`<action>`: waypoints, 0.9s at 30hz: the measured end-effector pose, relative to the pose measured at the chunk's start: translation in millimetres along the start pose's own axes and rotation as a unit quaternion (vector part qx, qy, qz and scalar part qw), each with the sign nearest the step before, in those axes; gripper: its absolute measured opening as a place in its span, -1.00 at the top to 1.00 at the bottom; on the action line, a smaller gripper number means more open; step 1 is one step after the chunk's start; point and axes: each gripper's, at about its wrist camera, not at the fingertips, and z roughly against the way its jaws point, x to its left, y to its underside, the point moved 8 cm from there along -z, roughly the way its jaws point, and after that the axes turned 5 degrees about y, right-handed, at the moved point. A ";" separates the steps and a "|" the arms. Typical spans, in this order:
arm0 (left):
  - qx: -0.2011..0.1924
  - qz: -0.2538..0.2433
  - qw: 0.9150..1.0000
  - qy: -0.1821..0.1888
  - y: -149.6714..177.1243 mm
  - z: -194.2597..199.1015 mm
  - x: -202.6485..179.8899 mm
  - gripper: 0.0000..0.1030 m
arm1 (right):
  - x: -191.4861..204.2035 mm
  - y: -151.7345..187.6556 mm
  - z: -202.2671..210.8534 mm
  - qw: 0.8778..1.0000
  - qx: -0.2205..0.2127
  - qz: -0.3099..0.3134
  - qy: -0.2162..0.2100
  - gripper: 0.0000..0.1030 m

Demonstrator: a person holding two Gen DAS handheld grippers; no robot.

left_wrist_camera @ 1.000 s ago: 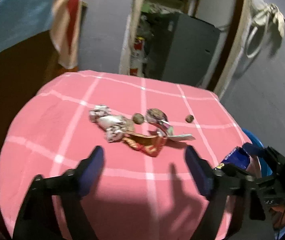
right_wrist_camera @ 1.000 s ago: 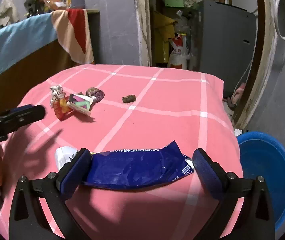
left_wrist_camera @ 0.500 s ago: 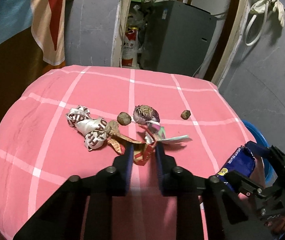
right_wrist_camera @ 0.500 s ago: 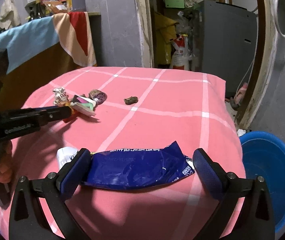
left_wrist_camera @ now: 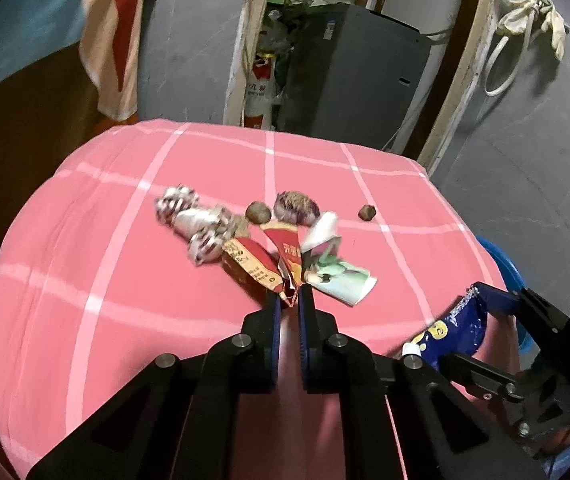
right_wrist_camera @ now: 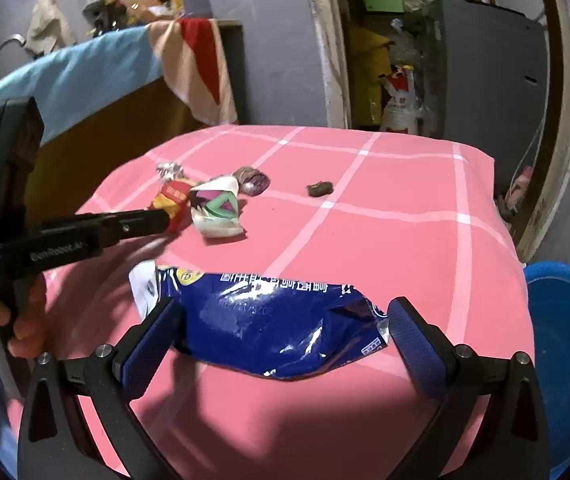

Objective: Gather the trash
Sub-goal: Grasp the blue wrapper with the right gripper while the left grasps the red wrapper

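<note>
On the pink checked cloth (left_wrist_camera: 133,304) lies a small heap of litter. The left gripper (left_wrist_camera: 288,300) has clenched its jaws on the near corner of a red wrapper (left_wrist_camera: 281,258), a crumpled foil thing with yellow print, which lies between a silver twist of foil (left_wrist_camera: 199,226) and a white-and-green wrapper (left_wrist_camera: 335,276). Behind them sit a purple husk (left_wrist_camera: 297,208) and two brown lumps (left_wrist_camera: 258,213).

The right gripper (right_wrist_camera: 281,336) stands wide, released, with a blue packet (right_wrist_camera: 273,316) lying slack between its pads near the cloth's front edge; glossy, creased, white at one end. A blue tub (right_wrist_camera: 569,336) stands low beside the table's right side.
</note>
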 end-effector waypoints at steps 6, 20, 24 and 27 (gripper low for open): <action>0.002 0.015 1.000 0.003 10.0 9.6 4.4 0.89 | 2.2 3.3 1.9 1.000 -0.001 0.007 0.005 -0.71; -0.002 0.017 1.000 0.000 16.1 19.2 3.1 0.89 | 4.3 9.7 9.6 0.999 -0.012 0.029 0.021 0.12; -0.004 0.022 1.000 0.000 18.2 20.6 3.0 0.89 | 2.6 10.0 11.4 0.999 -0.015 0.027 0.020 0.26; -0.005 0.021 1.000 0.001 18.7 22.2 2.6 0.89 | 1.6 9.3 14.0 0.999 -0.022 0.024 0.021 0.42</action>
